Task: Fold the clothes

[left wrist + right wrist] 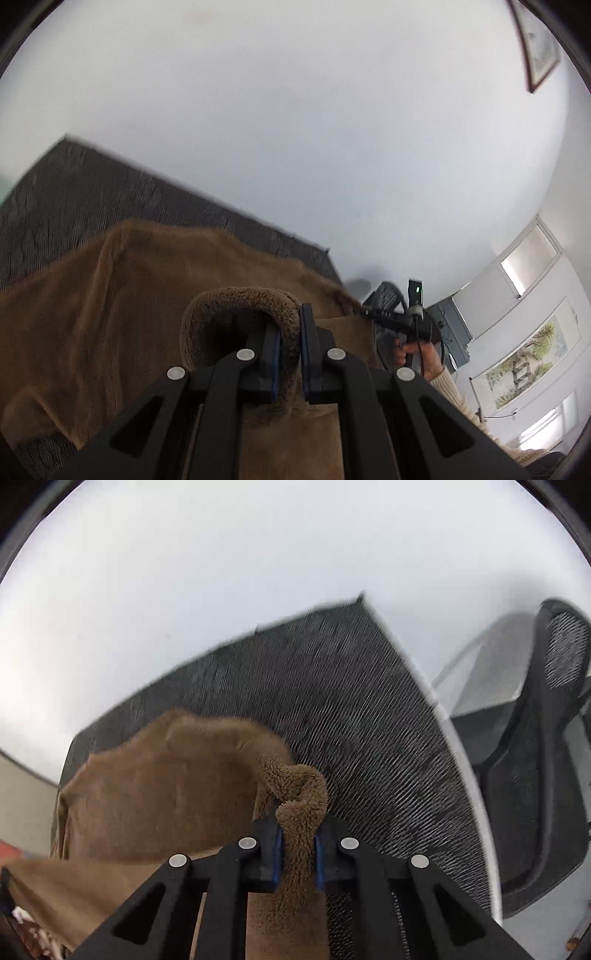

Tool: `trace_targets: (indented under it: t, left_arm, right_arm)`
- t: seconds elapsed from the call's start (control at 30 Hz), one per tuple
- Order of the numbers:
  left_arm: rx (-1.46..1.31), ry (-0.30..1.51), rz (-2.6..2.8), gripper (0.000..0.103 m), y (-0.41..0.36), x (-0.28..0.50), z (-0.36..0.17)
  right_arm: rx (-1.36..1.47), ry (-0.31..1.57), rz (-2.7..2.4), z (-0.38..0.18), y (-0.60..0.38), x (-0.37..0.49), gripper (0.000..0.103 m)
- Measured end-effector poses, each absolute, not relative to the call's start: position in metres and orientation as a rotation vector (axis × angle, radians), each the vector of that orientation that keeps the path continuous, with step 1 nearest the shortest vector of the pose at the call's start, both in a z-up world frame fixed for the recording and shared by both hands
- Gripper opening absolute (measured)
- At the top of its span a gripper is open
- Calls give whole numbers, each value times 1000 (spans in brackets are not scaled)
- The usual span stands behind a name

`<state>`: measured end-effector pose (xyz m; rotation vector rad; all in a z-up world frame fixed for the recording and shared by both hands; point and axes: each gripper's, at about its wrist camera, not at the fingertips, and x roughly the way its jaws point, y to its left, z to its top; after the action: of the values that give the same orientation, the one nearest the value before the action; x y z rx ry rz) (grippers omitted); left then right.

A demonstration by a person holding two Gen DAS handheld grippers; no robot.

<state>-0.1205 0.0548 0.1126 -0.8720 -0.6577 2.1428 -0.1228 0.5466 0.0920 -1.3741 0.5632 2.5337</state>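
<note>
A brown fleece garment (110,295) lies spread over a dark grey woven table mat (74,192). My left gripper (290,328) is shut on a fuzzy folded edge of the garment, pinched between its blue pads. My right gripper (299,834) is shut on another fuzzy edge of the same garment (166,775), which twists up above the fingers. The right gripper also shows in the left wrist view (402,317), held by a hand beyond the garment's right edge. Both views are tilted and a little blurred.
The dark mat (351,701) ends at a pale table edge on the right. A black mesh office chair (546,738) stands past that edge. A white wall fills the background, with pictures (524,365) and a framed picture (539,48) on it.
</note>
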Motion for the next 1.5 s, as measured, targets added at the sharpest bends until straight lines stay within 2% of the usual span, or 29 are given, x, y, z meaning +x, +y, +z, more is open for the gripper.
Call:
trace_targets:
  t: [0.1,0.13,0.37,0.43,0.47,0.53,0.57,0.6,0.63,0.73,0.8,0.9,1.07,1.23,1.5]
  left_arm:
    - [-786,-646,2167,9,53,-127,122]
    - [-784,-648,2172,13,52,-132,122]
    - [-1252,-760,2192,13,43,-190,31]
    - [-1330,-753,2196,20,41,-196,12]
    - [-1354,-747,2203,23,41,-196,6]
    - [-1384,-727,2221,42,40,-198,-3]
    - [-1397,-718,2234,48,38,-199,-6]
    - [-1400,-721,2243,59,37,-199,-8]
    - [-1389,-740,2236,65,34,-200,-9]
    - [-1357,-798,2223,75,30,-199,-8]
    - [-1360,-774,2240,77,33,-198,-6]
    - [-1370,-729,2263,77,39,-197,-5]
    - [-1384,-698,2266,78,42,-194,-5]
    - [-1392,-702,2256,78,34,-186,-7]
    - [-1407,-666,2281,81,49,-186,-8]
  right_arm:
    - [-1289,549,2529,101,555,-121,13]
    - [-1287,560,2517,100,557,-122,13]
    - [-1370,534,2446,61,562,-137,14]
    - [-1367,508,2471,60,560,-137,15]
    - [-1353,487,2486,62,559,-135,20]
    - [-1289,425,2531,75,556,-125,34]
    - [-1245,388,2557,83,553,-119,52]
    - [-1200,350,2581,91,551,-112,68]
    - [-1155,312,2605,100,548,-105,71]
    - [-1085,262,2711,124,533,-79,72]
    - [-1112,234,2804,131,510,-62,72]
    - [-1228,143,2891,126,471,-45,72]
    - [-1427,-20,2875,86,424,-26,71]
    - [-1437,-262,2781,55,418,-9,71]
    - [-1333,-486,2768,54,424,6,71]
